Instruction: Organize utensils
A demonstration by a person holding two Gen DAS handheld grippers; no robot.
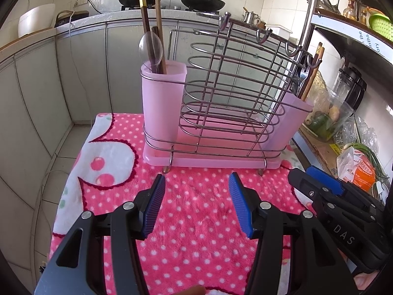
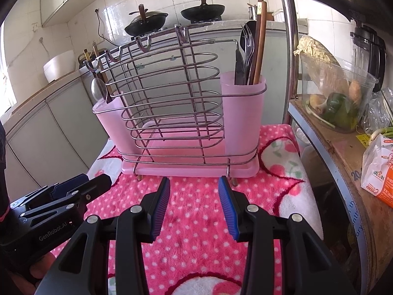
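Two tools, both gaping wide with nothing between the pads: left tool (image 1: pixel 196 205), right tool (image 2: pixel 194 206), side by side over the pink dotted surface (image 1: pixel 196 245). Just ahead, one wire rack (image 1: pixel 221 93) with two pink cups: left cup (image 1: pixel 162 98) with spoon and chopsticks, right cup (image 2: pixel 243 113) with cutlery and chopsticks. Open cloth between tools and rack; surface edges close on both sides.

My left gripper (image 1: pixel 196 184) hangs angled downward, jaws apart, nothing between them. My right gripper (image 2: pixel 194 186) sits just beside it, same downward tilt, jaws likewise apart and empty.
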